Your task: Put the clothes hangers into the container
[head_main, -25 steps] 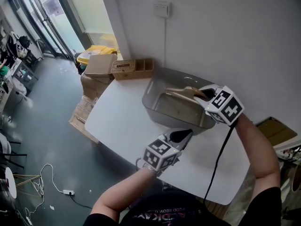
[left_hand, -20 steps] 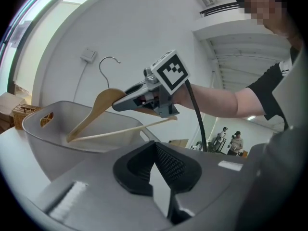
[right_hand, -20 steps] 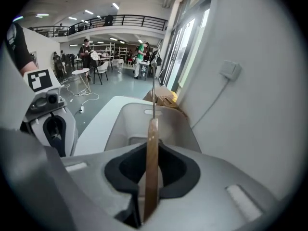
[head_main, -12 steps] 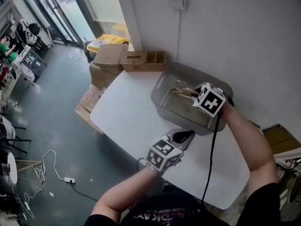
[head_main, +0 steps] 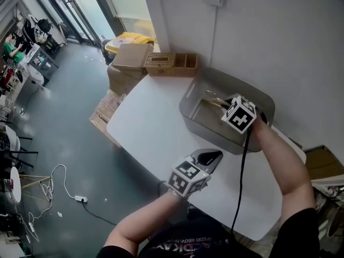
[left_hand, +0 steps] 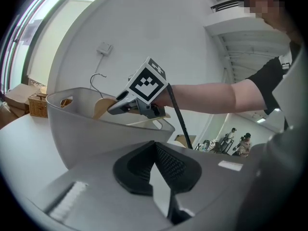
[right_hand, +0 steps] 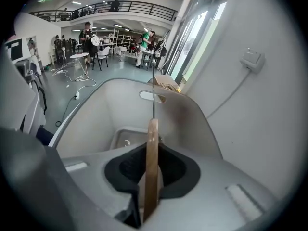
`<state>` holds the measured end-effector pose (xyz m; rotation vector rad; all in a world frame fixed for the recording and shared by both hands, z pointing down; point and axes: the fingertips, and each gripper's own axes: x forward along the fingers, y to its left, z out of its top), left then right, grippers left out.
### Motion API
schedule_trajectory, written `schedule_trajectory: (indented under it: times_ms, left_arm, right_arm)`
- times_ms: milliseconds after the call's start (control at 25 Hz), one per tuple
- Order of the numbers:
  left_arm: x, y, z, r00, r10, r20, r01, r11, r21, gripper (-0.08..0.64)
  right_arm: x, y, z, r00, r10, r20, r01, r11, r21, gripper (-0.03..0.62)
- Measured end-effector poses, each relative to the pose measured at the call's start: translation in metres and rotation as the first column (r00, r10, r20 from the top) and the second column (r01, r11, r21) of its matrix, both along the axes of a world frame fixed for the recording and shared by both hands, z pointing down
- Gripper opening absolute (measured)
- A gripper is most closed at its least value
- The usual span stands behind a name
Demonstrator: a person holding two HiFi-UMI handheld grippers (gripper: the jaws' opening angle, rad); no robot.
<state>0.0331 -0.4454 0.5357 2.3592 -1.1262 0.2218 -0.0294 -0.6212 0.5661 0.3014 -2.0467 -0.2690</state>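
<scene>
Hangers are what the task is about, and one pale, flat wooden clothes hanger (right_hand: 150, 186) is clamped edge-on between the black pads of the right gripper (right_hand: 153, 150). The jaws are closed only as far as the thin board lets them. Gripping it across its thickness keeps the flat face from swinging, so the hanger goes where the gripper points.

From the pads the wood runs forward to its thin metal hook (right_hand: 153, 95), which leads the way into the grey plastic container (right_hand: 96, 109). The gripper tilts steeply down over the near rim, and the head view shows it already inside the container's outline, with the hanger's far end low between the walls. That looks like the lowering step, with the release not yet made. Going in hook first probably keeps the hook from catching on the rim.

The left gripper (left_hand: 155, 148) has its pad tips pressed together with nothing between them. It hangs above the white table (head_main: 150, 128), just short of the container's near wall, clear of the other arm's path.

The container stands at the table's far side, close to the white wall (head_main: 279, 42). Whether more hangers already lie on its floor I cannot tell.
</scene>
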Motion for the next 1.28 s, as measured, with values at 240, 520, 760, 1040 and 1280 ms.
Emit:
schedule_trajectory:
  times_ms: [240, 520, 760, 1040, 1280]
  left_arm:
    - [-0.005, 0.001, 0.010, 1.000, -0.005, -0.002, 0.005, 1.000, -0.015, 0.006]
    - [-0.004, 0.006, 0.011, 1.000, 0.005, -0.005, -0.005, 1.000, -0.020, 0.006]
    - [-0.008, 0.011, 0.014, 1.000, 0.002, 0.004, -0.001, 1.000, -0.028, 0.006]
    - [-0.011, 0.019, 0.012, 1.000, -0.005, 0.002, 0.005, 1.000, -0.025, 0.006]
    - [-0.010, 0.030, 0.008, 1.000, -0.008, -0.010, 0.008, 1.000, -0.020, 0.006]
  right_arm:
    - [-0.009, 0.004, 0.005, 1.000, -0.019, 0.008, 0.019, 1.000, 0.012, 0.056]
    - [-0.010, 0.013, 0.009, 0.999, -0.045, -0.003, 0.046, 0.998, 0.032, 0.058]
    - [-0.011, 0.026, 0.019, 0.996, -0.082, -0.028, 0.082, 0.997, 0.000, 0.069]
    - [-0.008, 0.042, 0.030, 0.990, -0.122, -0.074, 0.122, 0.992, -0.015, 0.088]
    - [-0.003, 0.050, 0.033, 0.984, -0.141, -0.113, 0.138, 0.990, -0.028, 0.109]
